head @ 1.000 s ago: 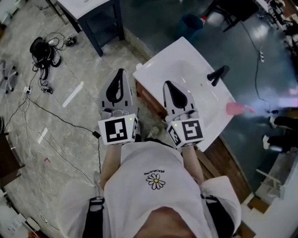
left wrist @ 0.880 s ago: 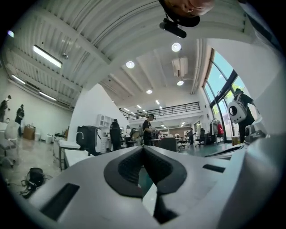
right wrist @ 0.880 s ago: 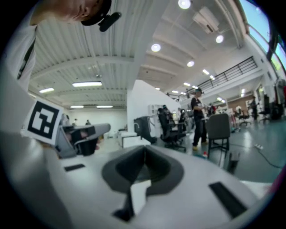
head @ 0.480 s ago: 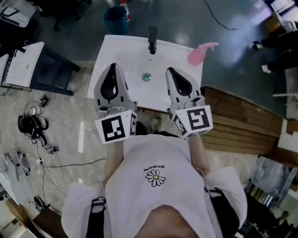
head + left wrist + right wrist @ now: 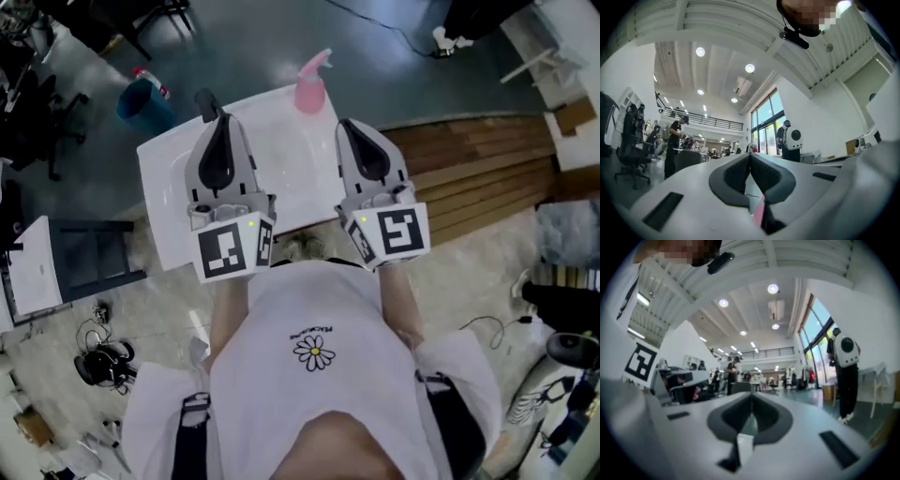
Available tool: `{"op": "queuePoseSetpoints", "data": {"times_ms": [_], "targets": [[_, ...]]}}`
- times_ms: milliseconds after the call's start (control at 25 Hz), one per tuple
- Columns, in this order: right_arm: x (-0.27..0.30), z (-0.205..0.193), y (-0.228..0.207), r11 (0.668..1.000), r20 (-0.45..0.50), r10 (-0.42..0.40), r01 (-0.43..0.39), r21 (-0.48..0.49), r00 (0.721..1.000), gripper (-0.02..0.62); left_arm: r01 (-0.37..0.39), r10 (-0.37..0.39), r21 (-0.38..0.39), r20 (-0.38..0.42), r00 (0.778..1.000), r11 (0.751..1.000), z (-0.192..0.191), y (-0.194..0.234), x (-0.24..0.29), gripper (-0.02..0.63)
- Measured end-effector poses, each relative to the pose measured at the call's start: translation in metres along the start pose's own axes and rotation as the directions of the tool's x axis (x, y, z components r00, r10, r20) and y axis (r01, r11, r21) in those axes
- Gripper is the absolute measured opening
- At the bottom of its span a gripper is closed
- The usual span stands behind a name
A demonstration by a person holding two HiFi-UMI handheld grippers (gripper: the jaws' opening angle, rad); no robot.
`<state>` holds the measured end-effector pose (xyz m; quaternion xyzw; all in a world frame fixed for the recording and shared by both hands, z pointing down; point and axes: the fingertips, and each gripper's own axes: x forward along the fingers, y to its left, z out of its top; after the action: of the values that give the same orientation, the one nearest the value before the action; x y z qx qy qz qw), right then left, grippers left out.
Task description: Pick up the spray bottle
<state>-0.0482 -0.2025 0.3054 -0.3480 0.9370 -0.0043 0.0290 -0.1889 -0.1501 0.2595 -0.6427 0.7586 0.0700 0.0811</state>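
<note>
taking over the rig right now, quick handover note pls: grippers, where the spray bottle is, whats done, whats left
Left gripper: shut, empty, held over the white sink.
Right gripper: shut, empty, alongside it at the sink's right edge.
Pink spray bottle: upright at the sink's far edge, beyond both gripper tips, nearer the right one; black faucet to its left.
Done: nothing grasped yet.
Left: open a gripper, probably the right, reach forward, close on the bottle, lift.
</note>
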Motion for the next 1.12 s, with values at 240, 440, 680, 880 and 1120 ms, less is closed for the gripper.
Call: {"op": "queuePoseSetpoints", "data": {"times_ms": [240, 440, 680, 880, 1120], "targets": [[-0.018, -0.001, -0.018, 0.99, -0.004, -0.139, 0.139, 0.003, 0.99, 0.031, 0.132, -0.133, -0.032, -0.023, 0.991, 0.991, -0.01, -0.023, 0.015, 0.018], [-0.023, 0.0, -0.019, 0.984, -0.009, -0.177, 0.177, 0.0, 0.984, 0.031, 0.179, -0.18, -0.044, -0.016, 0.984, 0.983, -0.009, -0.031, 0.018, 0.018], [-0.026, -0.002, -0.025, 0.978, -0.015, -0.207, 0.207, -0.006, 0.978, 0.031, 0.229, -0.23, -0.075, -0.012, 0.973, 0.971, -0.014, -0.039, 0.028, 0.019], [-0.03, -0.007, -0.033, 0.973, -0.032, -0.229, 0.228, -0.022, 0.973, 0.031, 0.284, -0.287, -0.101, -0.021, 0.958, 0.954, -0.02, -0.052, 0.045, 0.074], [-0.034, -0.016, -0.038, 0.969, -0.06, -0.245, 0.242, -0.041, 0.968, 0.031, 0.381, -0.386, -0.072, -0.084, 0.919, 0.922, -0.042, -0.071, 0.08, 0.186]]}}
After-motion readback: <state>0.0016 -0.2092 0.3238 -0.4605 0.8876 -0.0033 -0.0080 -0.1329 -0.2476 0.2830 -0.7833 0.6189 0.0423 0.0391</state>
